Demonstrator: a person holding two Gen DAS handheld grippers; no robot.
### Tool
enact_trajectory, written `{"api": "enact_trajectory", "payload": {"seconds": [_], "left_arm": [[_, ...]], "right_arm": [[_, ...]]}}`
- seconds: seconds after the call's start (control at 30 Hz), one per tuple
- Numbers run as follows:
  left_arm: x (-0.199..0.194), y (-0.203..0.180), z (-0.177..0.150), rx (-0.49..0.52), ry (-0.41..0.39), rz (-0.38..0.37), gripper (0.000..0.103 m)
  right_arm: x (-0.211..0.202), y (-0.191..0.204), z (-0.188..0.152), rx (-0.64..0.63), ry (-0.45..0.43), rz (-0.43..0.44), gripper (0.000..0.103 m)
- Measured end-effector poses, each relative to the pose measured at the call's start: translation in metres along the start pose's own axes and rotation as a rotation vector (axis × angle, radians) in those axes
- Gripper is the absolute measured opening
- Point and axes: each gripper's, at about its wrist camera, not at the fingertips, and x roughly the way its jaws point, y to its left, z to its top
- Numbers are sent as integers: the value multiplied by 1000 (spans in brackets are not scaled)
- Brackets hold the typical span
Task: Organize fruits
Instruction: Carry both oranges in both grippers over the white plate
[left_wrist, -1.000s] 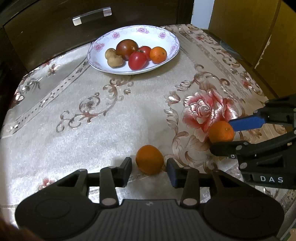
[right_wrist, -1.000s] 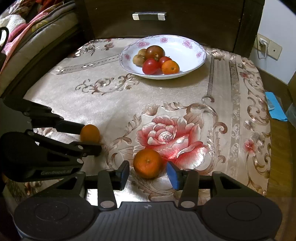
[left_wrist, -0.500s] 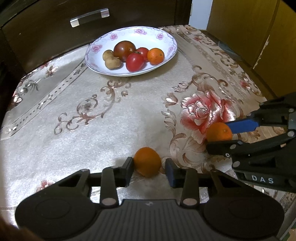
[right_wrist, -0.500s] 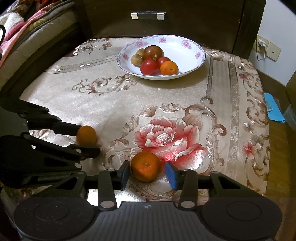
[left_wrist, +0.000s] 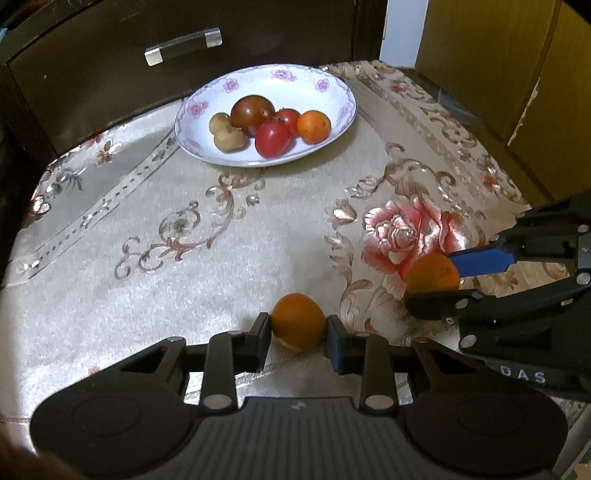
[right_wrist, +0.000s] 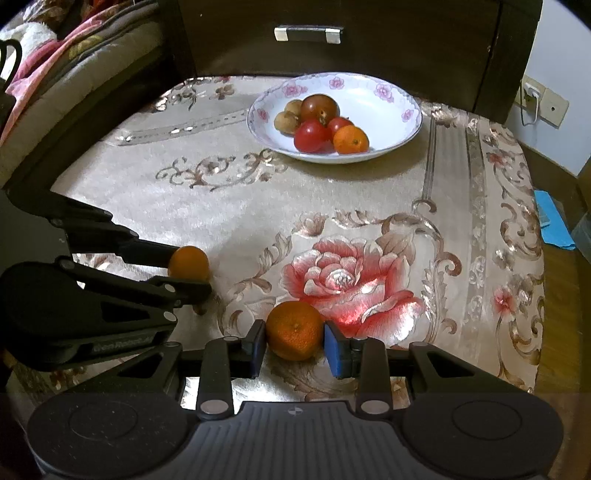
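Note:
My left gripper (left_wrist: 298, 334) is shut on an orange (left_wrist: 298, 320) near the table's front; the same orange (right_wrist: 189, 263) shows in the right wrist view. My right gripper (right_wrist: 294, 345) is shut on a second orange (right_wrist: 294, 334), which also shows in the left wrist view (left_wrist: 432, 272). Both oranges sit at cloth level. A white floral plate (left_wrist: 332, 88) at the back holds tomatoes (left_wrist: 272, 137), a dark tomato, a small orange (left_wrist: 313, 126) and two brownish fruits; the plate also shows in the right wrist view (right_wrist: 391, 107).
A flowered cloth (left_wrist: 155, 273) covers the small table. A dark drawer front with a metal handle (left_wrist: 183, 46) stands behind the plate. A bed edge (right_wrist: 55, 85) lies to the left. A yellow cabinet (left_wrist: 517, 74) stands to the right.
Both grippers have moved forward around their oranges and closed, so the pads now press on the fruit. The plate looks nearer in both views.

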Motion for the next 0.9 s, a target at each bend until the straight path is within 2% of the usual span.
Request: {"api": "enact_trajectory", "payload": {"seconds": [0.67, 0.9], "left_arm": [[-4, 4, 18, -30, -43, 2, 40], [-8, 9, 33, -44, -76, -1, 40]], "right_arm": [[-5, -3, 10, 34, -60, -3, 27], [-9, -6, 20, 42, -84, -7, 27]]}}
